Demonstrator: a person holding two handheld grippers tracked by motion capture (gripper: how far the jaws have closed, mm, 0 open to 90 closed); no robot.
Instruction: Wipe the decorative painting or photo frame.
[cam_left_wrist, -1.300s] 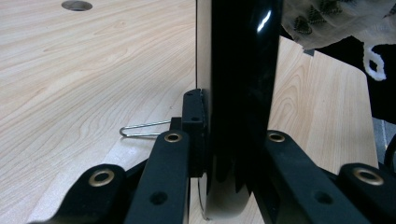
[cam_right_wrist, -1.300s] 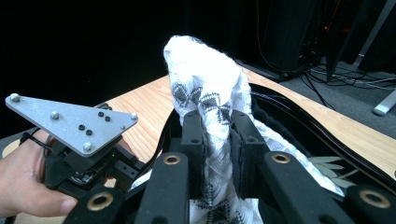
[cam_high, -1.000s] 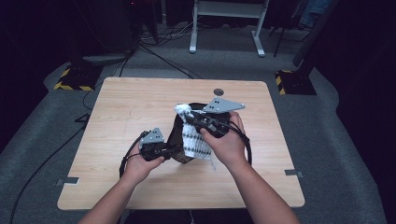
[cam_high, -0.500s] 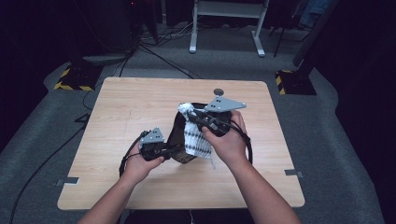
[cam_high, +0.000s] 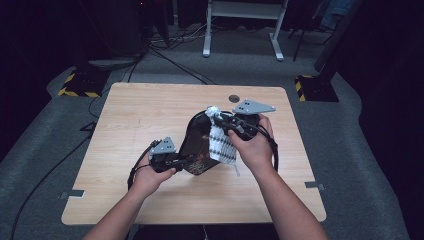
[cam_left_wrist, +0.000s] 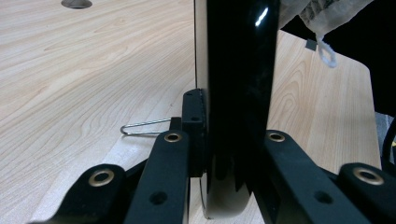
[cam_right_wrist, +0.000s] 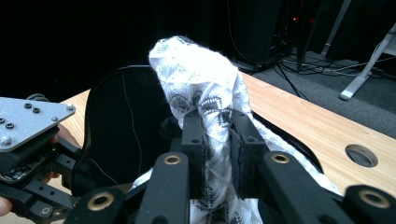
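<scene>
On the left of the high view, the left gripper (cam_high: 186, 161) clamps the near edge of a black plate (cam_high: 196, 142) that stands tilted up off the table (cam_high: 135, 115). A dark pattern marks the plate's lower face there, too small to make out. To the right, the right gripper (cam_high: 222, 120) pinches a white patterned cloth (cam_high: 221, 144) at its top; the cloth hangs down across the plate's right side, with a thin tag trailing off its lower corner.

The left gripper view shows what the high view cannot: the plate (cam_left_wrist: 238, 93) seen edge-on, glossy black with a pale rim, squeezed between the two jaws of the left gripper (cam_left_wrist: 233, 149). A bent wire clip (cam_left_wrist: 142, 127) lies on the table (cam_left_wrist: 70, 93) just left of the jaws. The cloth (cam_left_wrist: 327, 14) and its looped tag hang at upper right.

The right gripper view shows the weave: white lace with grey leaf-like marks, bunched into a rounded knob above the jaws of the right gripper (cam_right_wrist: 217, 140), which press tight on the cloth (cam_right_wrist: 201, 79). Behind it rises the plate's (cam_right_wrist: 116, 126) dark curved rim, with the left gripper (cam_right_wrist: 32, 154) at far left.
</scene>
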